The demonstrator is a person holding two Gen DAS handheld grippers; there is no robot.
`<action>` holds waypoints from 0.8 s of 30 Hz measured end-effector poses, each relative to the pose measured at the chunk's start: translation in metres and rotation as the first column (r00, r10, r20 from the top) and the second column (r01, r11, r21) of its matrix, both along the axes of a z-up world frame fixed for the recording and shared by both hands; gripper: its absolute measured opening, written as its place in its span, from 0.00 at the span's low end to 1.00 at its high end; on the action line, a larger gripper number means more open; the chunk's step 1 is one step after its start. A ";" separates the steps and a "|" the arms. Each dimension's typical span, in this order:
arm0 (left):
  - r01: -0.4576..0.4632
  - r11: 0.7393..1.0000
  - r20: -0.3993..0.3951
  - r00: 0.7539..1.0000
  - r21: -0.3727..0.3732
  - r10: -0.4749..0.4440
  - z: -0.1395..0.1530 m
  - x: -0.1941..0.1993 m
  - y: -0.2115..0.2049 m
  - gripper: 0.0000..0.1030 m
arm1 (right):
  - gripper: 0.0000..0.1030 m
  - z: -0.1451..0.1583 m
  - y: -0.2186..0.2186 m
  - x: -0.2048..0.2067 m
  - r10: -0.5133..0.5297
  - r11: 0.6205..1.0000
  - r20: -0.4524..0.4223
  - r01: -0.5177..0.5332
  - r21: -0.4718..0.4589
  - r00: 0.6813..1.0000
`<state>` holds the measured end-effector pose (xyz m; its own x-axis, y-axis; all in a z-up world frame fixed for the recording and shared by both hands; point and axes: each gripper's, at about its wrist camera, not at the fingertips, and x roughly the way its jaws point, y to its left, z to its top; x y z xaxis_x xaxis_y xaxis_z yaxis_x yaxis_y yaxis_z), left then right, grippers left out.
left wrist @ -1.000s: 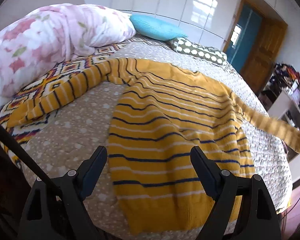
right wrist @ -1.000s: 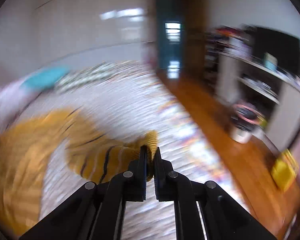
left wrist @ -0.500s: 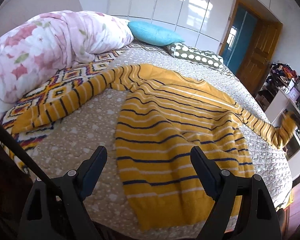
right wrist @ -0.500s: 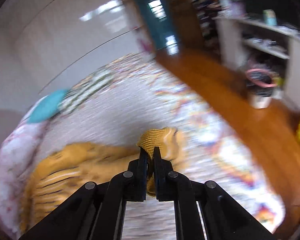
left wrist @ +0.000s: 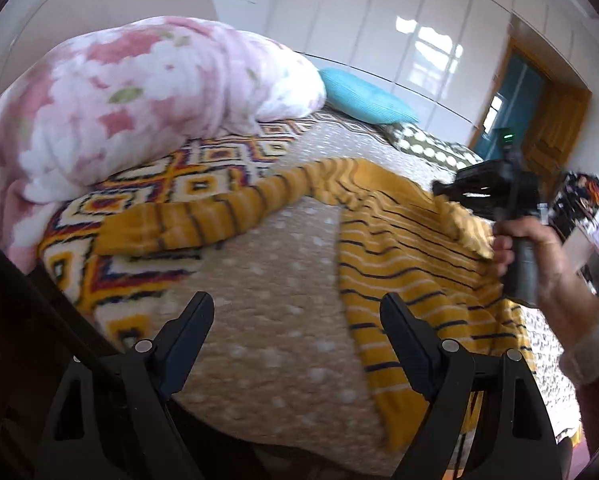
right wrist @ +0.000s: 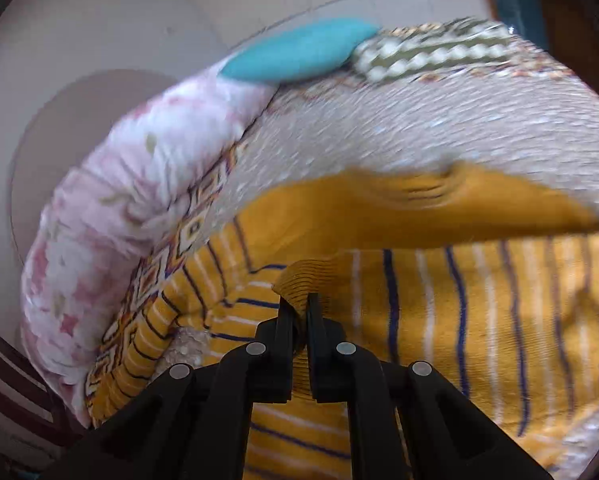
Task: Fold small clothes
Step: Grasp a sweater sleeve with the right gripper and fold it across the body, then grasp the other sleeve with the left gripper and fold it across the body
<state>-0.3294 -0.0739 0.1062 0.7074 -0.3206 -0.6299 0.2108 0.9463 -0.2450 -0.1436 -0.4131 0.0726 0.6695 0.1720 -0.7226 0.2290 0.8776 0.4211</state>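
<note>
Floral duvet point(left wrist: 139, 112): pink and white, bunched at the far left of the bed point(left wrist: 275, 312).

Patterned blanket point(left wrist: 171, 184): diamond print, lying under the outstretched left sleeve point(left wrist: 203, 216).

Left gripper point(left wrist: 297, 326): fingers spread wide, holding nothing, hovering above the dotted bedspread just beside the sweater's hem.

Sweater point(left wrist: 399, 264): mustard yellow knit with thin navy and white stripes, soft and limp, spread flat on the bed, body to the right of centre. Left sleeve extended full length toward the duvet, not yet folded. Hem edge uneven near the bed's front.

Right gripper point(right wrist: 297, 312): fingers pressed together, pinching the ribbed cuff point(right wrist: 299, 280) of the right sleeve, held over the sweater's chest. In the left wrist view the person's right hand point(left wrist: 535, 252) holds it above the garment.

Teal pillow point(left wrist: 363, 96) and dotted pillow point(left wrist: 427, 144): at the head of the bed, well apart from the sweater.

Progress, by judgement: early. The right sleeve appears mid-fold across the body; left sleeve and body folds remain.
</note>
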 end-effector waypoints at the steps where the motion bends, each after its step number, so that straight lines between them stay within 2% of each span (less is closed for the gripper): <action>1: -0.012 1.000 -0.002 1.000 -0.002 0.012 -0.002 0.001 0.006 0.82 | 0.06 -0.010 0.011 0.013 0.010 1.000 -0.020 -0.010 0.004 1.000; 5: -0.072 0.997 -0.017 0.997 -0.011 0.072 -0.013 0.007 0.028 0.82 | 0.07 -0.037 0.038 0.048 0.030 0.999 -0.092 -0.031 -0.016 0.995; 10: -0.099 0.995 -0.050 0.994 -0.017 0.098 -0.025 0.016 0.037 0.82 | 0.19 -0.049 0.052 0.061 0.075 0.995 -0.154 -0.085 -0.060 0.985; 14: -0.124 0.990 -0.082 0.990 -0.064 0.119 -0.031 0.021 0.049 0.82 | 0.51 -0.023 0.072 0.052 0.123 0.983 -0.077 -0.132 -0.124 0.989; 17: -0.167 0.979 -0.111 0.982 -0.118 0.154 -0.037 0.025 0.067 0.82 | 0.53 -0.004 0.096 0.037 0.194 0.971 -0.036 -0.197 -0.136 0.980; 21: -0.241 0.958 -0.145 0.965 -0.153 0.220 -0.044 0.032 0.093 0.82 | 0.54 0.008 0.142 0.017 0.343 0.927 -0.025 -0.343 -0.149 0.939; 24: -0.334 0.917 -0.169 0.938 -0.220 0.301 -0.046 0.042 0.127 0.82 | 0.56 0.005 0.174 -0.005 0.423 0.894 -0.012 -0.419 -0.156 0.906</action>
<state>-0.2874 0.0530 0.0605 0.7149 -0.2465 -0.6544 -0.1400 0.8664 -0.4793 -0.1484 -0.2395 0.0779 0.5745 0.3312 -0.7485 -0.1835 0.9433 0.2766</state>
